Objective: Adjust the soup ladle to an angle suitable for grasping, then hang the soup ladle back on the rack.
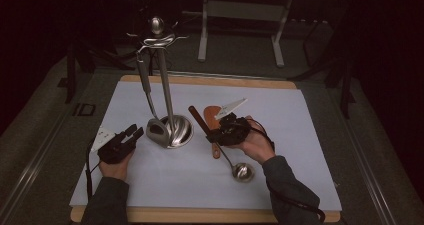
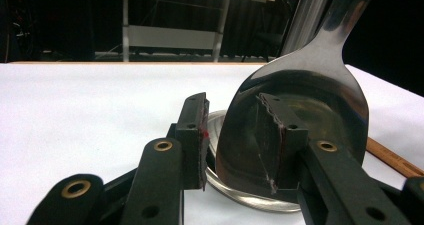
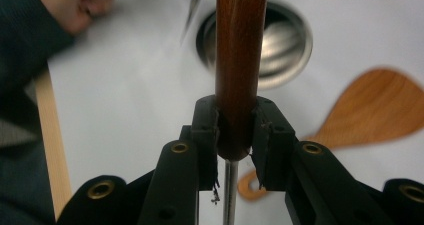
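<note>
A ladle with a dark wooden handle [image 1: 198,119] and a steel bowl [image 1: 242,171] slants over the white mat, bowl end toward the person. My right gripper [image 1: 215,134] is shut on that handle [image 3: 240,60], just above the thin metal shaft [image 3: 230,195]. To the left, a steel utensil stand [image 1: 165,75] rises from a round base [image 1: 181,131], and a metal turner [image 1: 156,130] hangs from it. My left gripper [image 1: 135,133] is open, its jaws [image 2: 235,140] just short of the turner's blade [image 2: 310,100], gripping nothing.
A wooden spatula [image 1: 214,120] lies flat on the mat [image 1: 300,135] under my right gripper, also in the right gripper view [image 3: 380,105]. The stand's base [image 3: 272,45] lies beyond the held handle. The wooden table edge [image 1: 200,215] frames the mat; metal frames stand behind.
</note>
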Motion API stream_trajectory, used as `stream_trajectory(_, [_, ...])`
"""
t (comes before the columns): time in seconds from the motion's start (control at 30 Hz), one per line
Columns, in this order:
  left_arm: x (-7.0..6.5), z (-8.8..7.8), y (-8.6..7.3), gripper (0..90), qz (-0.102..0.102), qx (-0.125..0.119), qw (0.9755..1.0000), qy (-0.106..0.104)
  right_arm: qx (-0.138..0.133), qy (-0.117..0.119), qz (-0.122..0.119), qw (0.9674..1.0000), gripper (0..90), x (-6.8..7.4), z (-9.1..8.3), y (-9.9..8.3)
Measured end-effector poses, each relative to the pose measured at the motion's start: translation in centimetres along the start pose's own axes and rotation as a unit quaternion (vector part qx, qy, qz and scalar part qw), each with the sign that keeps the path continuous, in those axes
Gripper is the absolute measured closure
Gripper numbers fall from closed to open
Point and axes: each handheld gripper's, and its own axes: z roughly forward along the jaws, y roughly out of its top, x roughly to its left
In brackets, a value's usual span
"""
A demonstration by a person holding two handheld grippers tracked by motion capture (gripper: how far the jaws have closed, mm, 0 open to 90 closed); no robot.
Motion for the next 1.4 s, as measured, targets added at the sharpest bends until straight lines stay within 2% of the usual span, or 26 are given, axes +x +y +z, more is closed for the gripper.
stream_trajectory(0.13, [0.0, 0.0, 0.0, 65.8, -0.001, 0.000, 1.0000, 0.000, -0.047, -0.003, 0.003, 0.9989, 74.3, 0.3, -0.6, 0.3])
stream_trajectory(0.3, [0.0, 0.0, 0.0, 65.9, -0.001, 0.000, 1.0000, 0.000, -0.073, -0.007, -0.004, 0.9973, 74.4, 0.9, -0.9, 0.8])
stream_trajectory(0.6, [0.0, 0.0, 0.0, 65.9, -0.001, -0.001, 1.0000, 0.000, -0.100, -0.004, -0.009, 0.9949, 74.4, 1.4, -1.6, 2.1])
stream_trajectory(0.93, [0.0, 0.0, 0.0, 66.0, -0.001, -0.002, 1.0000, 0.001, -0.138, -0.009, -0.011, 0.9903, 74.2, 1.7, -2.4, 3.8])
stream_trajectory(1.4, [0.1, 0.0, 0.0, 66.0, -0.002, -0.002, 1.0000, 0.001, -0.158, -0.011, -0.014, 0.9873, 74.2, 2.0, -3.1, 5.4])
